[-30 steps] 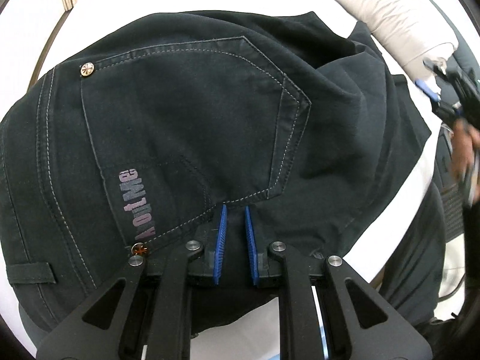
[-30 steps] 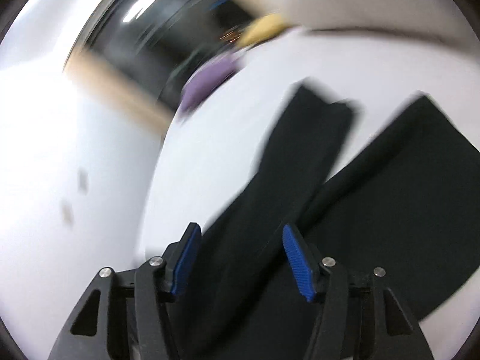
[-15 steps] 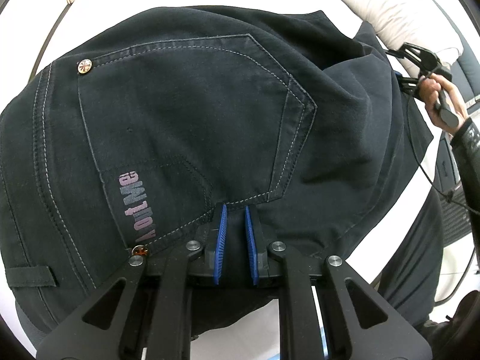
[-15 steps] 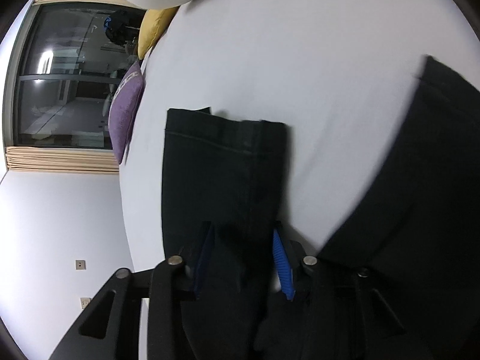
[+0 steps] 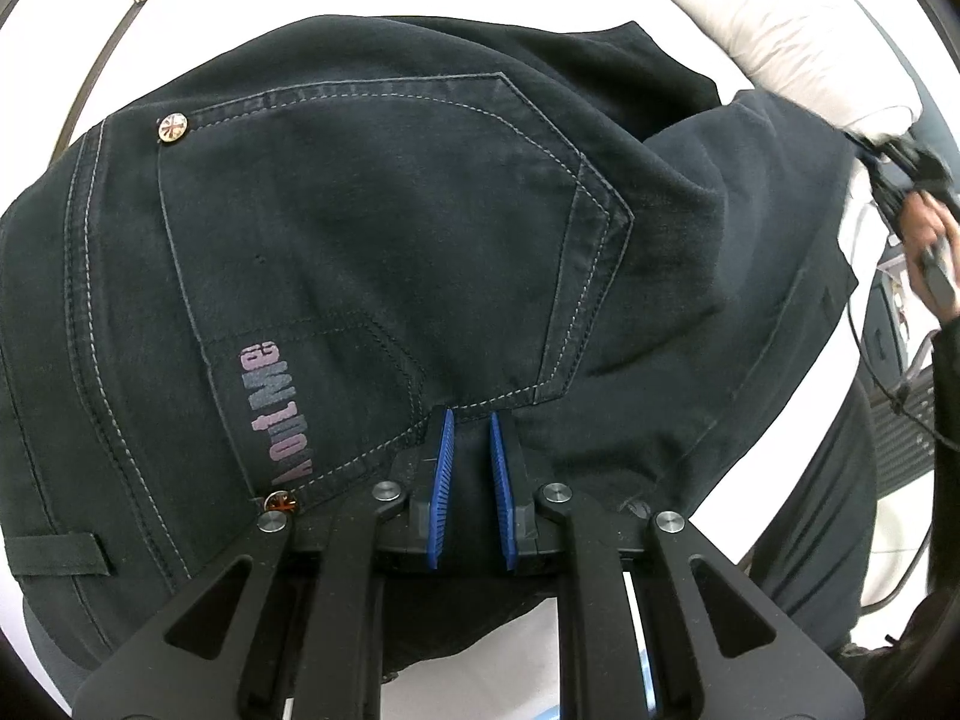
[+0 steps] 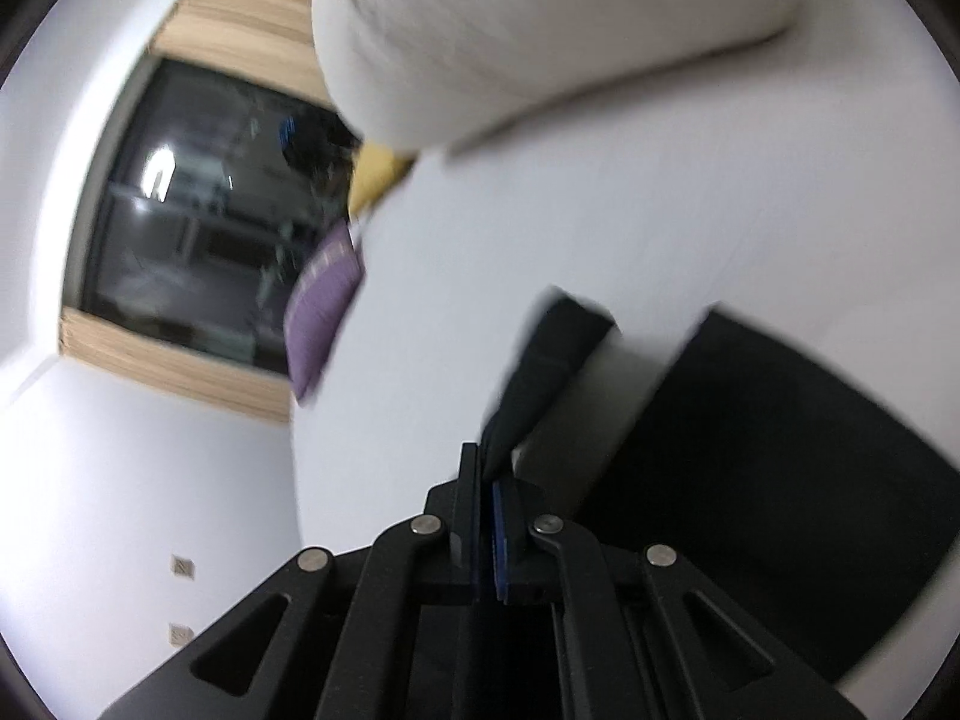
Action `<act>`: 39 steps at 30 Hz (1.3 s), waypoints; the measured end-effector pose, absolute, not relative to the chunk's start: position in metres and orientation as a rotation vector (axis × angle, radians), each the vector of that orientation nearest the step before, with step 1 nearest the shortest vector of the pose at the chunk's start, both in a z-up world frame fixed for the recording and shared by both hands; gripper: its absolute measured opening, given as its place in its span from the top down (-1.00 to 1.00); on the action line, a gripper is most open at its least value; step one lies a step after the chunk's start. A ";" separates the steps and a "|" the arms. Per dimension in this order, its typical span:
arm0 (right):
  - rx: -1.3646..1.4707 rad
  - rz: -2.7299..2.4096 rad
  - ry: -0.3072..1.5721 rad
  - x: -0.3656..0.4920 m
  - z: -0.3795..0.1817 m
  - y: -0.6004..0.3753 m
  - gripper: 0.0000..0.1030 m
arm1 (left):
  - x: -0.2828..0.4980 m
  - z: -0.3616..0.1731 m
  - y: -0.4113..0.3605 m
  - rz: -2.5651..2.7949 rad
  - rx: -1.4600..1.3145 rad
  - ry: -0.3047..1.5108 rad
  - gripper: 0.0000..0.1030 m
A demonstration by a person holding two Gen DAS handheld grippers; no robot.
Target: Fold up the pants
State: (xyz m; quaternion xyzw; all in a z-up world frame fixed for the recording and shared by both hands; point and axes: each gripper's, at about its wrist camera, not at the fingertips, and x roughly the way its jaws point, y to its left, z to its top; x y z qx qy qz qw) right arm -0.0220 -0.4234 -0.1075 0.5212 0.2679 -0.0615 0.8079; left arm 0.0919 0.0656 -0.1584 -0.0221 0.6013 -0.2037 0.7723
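Black pants (image 5: 390, 240) lie on a white bed sheet (image 6: 600, 210), back pocket up. My left gripper (image 5: 471, 438) is shut on the fabric just below the pocket, with cloth pinched between its blue pads. My right gripper (image 6: 487, 471) has its jaws closing tight on one pant leg (image 6: 552, 354), which rises off the sheet from the pads to its hem. The other leg (image 6: 780, 450) lies flat to the right. In the left wrist view the right gripper (image 5: 906, 162) shows blurred at the far right edge, held by a hand (image 5: 927, 228).
A big white pillow (image 6: 540, 30) lies at the head of the bed, with a yellow cushion (image 6: 378, 180) and a purple cushion (image 6: 324, 312) beside it. A dark window (image 6: 210, 210) is behind them. A person's dark trouser leg (image 5: 810, 510) stands by the bed edge.
The right gripper's jaws went from wide around the pant leg to shut on it, and the leg has come up off the sheet as the gripper swung. The left gripper stayed put.
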 end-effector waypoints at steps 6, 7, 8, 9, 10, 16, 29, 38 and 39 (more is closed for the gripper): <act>1.288 -0.348 0.593 -0.130 -0.172 -0.461 0.91 | 0.097 -0.159 0.079 -0.457 -0.063 1.306 0.75; 1.314 -0.367 0.617 -0.141 -0.188 -0.462 0.90 | 0.098 -0.158 0.081 -0.459 -0.067 1.308 0.74; 1.324 -0.369 0.627 -0.146 -0.197 -0.460 0.84 | 0.099 -0.158 0.083 -0.462 -0.070 1.311 0.74; 1.336 -0.365 0.618 -0.150 -0.202 -0.458 0.83 | 0.100 -0.157 0.085 -0.464 -0.073 1.313 0.75; 1.356 -0.353 0.593 -0.151 -0.205 -0.457 0.80 | 0.101 -0.157 0.087 -0.464 -0.076 1.314 0.74; 1.343 -0.283 0.521 -0.118 -0.196 -0.458 0.07 | 0.103 -0.151 0.093 -0.452 -0.079 1.311 0.74; 1.144 -0.140 0.626 -0.014 -0.107 -0.450 0.91 | 0.101 -0.155 0.102 -0.453 -0.097 1.315 0.74; 0.896 0.039 0.527 0.027 0.028 -0.416 0.91 | 0.105 -0.156 0.117 -0.467 -0.134 1.309 0.74; 0.914 0.004 0.526 0.015 0.015 -0.423 0.91 | 0.105 -0.157 0.119 -0.471 -0.136 1.308 0.74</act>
